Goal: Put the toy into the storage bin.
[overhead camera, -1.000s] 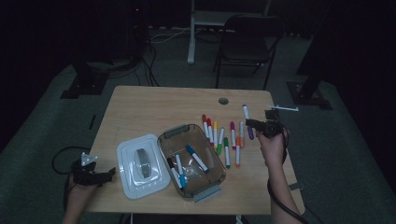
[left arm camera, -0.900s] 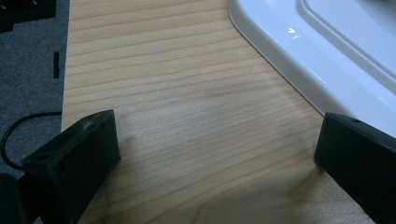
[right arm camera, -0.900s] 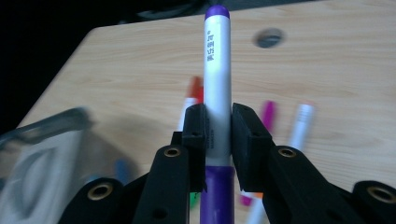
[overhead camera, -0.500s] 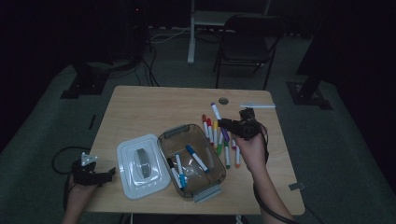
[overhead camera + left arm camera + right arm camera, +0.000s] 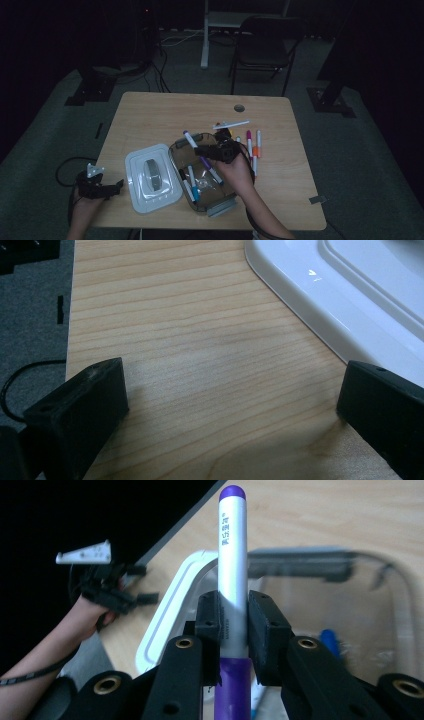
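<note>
1. Right gripper [image 5: 232,625]: jaws clenched on a purple marker [image 5: 232,555], pads pressing its white barrel from both sides. The marker stands along the jaws in the right gripper view, purple cap at the far end, purple section below the pads.
2. In the high view the right gripper [image 5: 216,150] hangs over the clear plastic container [image 5: 176,150], with the purple marker [image 5: 196,146] lying aslant above the container's far-left part (off the table surface, carried in the grip).
3. Inside the container: several markers, one blue marker [image 5: 192,176] among them, lying on its floor.
4. Just right of the container, on the table [image 5: 150,115]: a row of loose markers, an orange-banded marker [image 5: 257,149] included. A white marker [image 5: 231,124] lies crosswise beyond them.
5. White lid [image 5: 152,177]: flat on the table, just beside the container on its left, grey handle up.
6. Left gripper [image 5: 100,186]: at the table's near-left edge, jaws released and wide apart with bare wood between them in the left gripper view; the lid's rim [image 5: 320,315] lies near the right-hand jaw (contact cannot be told).
7. A chair [image 5: 265,40] stands beyond the table, well apart.
</note>
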### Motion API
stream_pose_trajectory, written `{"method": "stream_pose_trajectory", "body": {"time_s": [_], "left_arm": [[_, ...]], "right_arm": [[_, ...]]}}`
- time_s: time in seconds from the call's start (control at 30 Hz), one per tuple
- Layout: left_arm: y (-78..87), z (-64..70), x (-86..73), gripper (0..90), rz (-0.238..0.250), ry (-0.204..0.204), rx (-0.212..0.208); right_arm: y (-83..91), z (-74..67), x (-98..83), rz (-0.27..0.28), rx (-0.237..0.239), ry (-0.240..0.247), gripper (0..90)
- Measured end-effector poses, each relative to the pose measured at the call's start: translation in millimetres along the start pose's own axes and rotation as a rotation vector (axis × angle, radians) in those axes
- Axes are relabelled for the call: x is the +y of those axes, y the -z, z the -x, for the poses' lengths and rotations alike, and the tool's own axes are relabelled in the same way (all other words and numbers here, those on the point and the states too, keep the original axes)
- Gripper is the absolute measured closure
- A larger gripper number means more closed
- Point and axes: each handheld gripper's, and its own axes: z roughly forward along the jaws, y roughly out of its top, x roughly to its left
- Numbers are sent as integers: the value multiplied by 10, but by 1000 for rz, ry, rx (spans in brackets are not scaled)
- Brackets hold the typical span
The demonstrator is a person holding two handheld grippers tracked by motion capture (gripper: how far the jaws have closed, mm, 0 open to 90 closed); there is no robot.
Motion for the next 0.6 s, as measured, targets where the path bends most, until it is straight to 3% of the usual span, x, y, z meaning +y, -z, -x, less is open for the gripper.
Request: {"method": "stream_pose_trajectory", "body": {"time_s": [0.17,0.23,0.6], "left_arm": [[-1,1,0,5,1,1,0],[-1,0,0,5,1,0,0],[0,0,0,5,0,0,0]], "right_arm": [[-158,-88,-59,-38,33,3,769],[-269,-146,-100,-80,42,12,769],[-542,-114,-191,-186,37,5,769]]}}
